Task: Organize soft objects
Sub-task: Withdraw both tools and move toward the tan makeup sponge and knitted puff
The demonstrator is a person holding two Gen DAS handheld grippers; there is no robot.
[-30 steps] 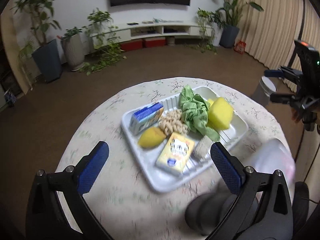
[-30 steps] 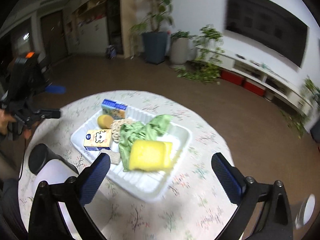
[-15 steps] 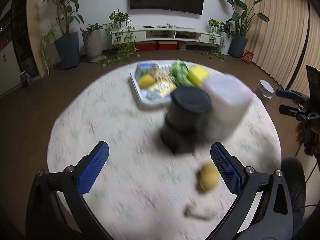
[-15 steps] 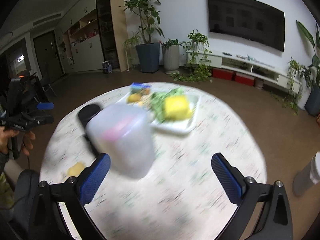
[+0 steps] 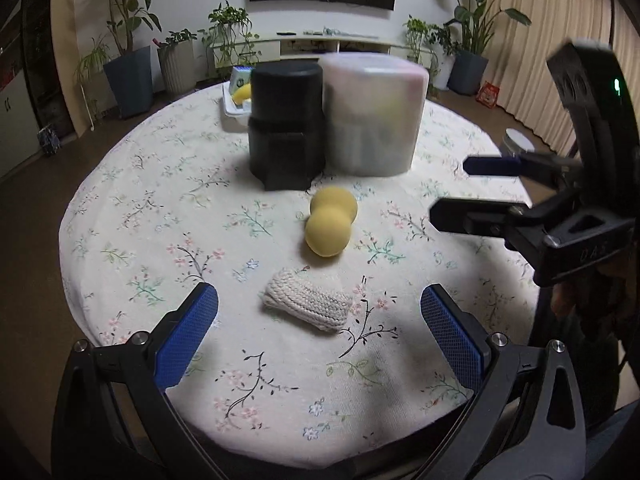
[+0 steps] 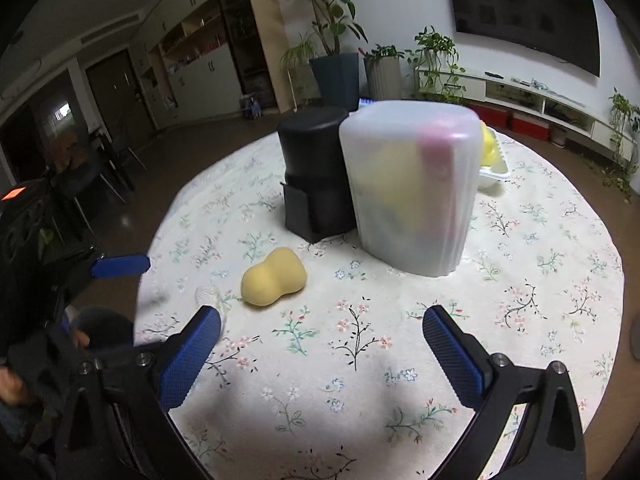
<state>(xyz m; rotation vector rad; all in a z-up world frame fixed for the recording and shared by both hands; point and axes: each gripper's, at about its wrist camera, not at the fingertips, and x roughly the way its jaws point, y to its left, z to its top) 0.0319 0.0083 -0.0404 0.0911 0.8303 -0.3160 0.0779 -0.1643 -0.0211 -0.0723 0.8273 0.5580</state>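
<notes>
Both grippers hang over the near side of the table with their blue-padded jaws spread wide and nothing between them. From its own camera, the left gripper (image 5: pixel 318 332) faces the knitted cream piece (image 5: pixel 306 306), which lies flat on the floral tablecloth (image 5: pixel 160 208) just ahead of the fingertips and roughly centred between them. Just beyond it sits the yellow peanut-shaped sponge (image 5: pixel 330 226), apart from the knit and lying lengthwise away from the tool. Behind the sponge stand a black cylindrical container (image 5: pixel 286 120) and a frosted translucent bin (image 5: pixel 374 114), side by side and nearly touching; the bin shows yellow and pink shapes inside. A white tray (image 5: pixel 234 110) with more items peeks out behind the black container.

The right gripper (image 6: pixel 320 354), also empty and released, looks at the same sponge from the side, left of its centreline, with the bin directly ahead.

The likely step is a first pick of one loose soft item. Doing it well probably means lowering the left tool straight down over the knit, closing across its narrow width, and squeezing gently, since it will compress and could drag the cloth. The bin seems the likely destination, though its opening is not clearly shown.
</notes>
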